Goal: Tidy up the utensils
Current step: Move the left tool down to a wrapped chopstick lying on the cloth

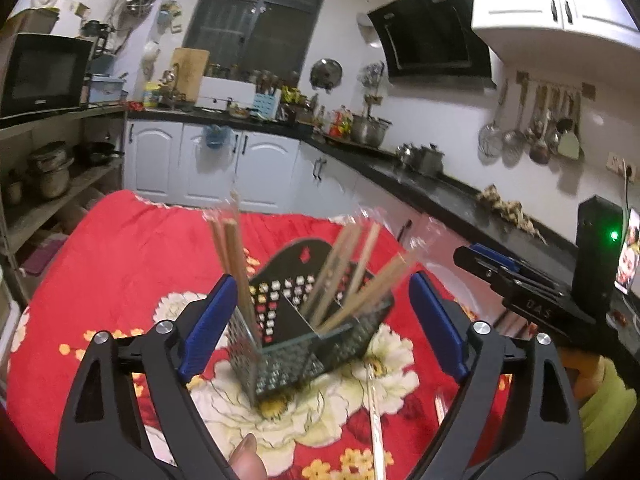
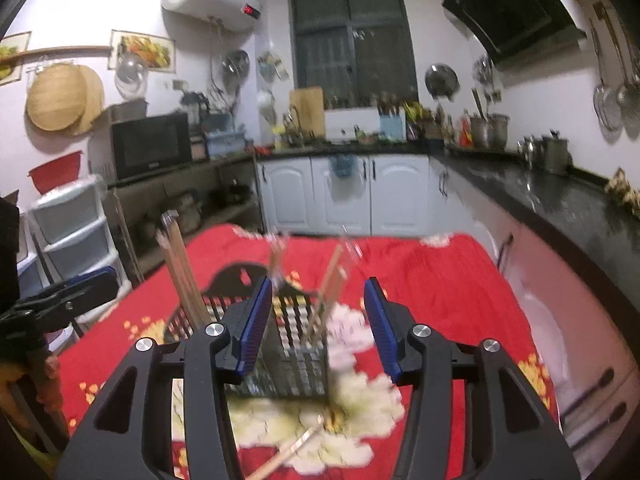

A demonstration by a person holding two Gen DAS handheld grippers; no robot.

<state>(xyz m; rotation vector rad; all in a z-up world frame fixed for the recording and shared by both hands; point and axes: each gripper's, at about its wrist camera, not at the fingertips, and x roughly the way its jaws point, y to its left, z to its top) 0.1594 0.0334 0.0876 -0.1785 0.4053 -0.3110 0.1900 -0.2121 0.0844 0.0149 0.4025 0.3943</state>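
A black perforated utensil caddy (image 1: 316, 332) stands upright on the tabletop, on a red floral cloth (image 1: 120, 264); it is split into compartments by a dark divider. One pair of wrapped wooden chopsticks (image 1: 234, 264) stands nearly upright in the caddy's left compartment; more wooden chopsticks (image 1: 352, 280) lean outward to the right from the other compartment, their clear wrappers catching the light.

The left claw (image 1: 320, 320) hangs just in front of the caddy with its blue pads (image 1: 210, 320) spread wide apart and nothing between them; the caddy shows through the gap. The right claw (image 2: 318, 328) is likewise spread open and empty, facing the caddy (image 2: 288, 344) from close by; in its view the upright chopsticks (image 2: 182, 280) stand at the left.

A loose wrapped chopstick (image 1: 376, 420) lies flat on the cloth just in front of the caddy, on the white flower print; the right wrist view shows it (image 2: 292, 448) below the claw, apart from both pads. A thumb tip (image 1: 246, 456) shows at the bottom edge of the left view.
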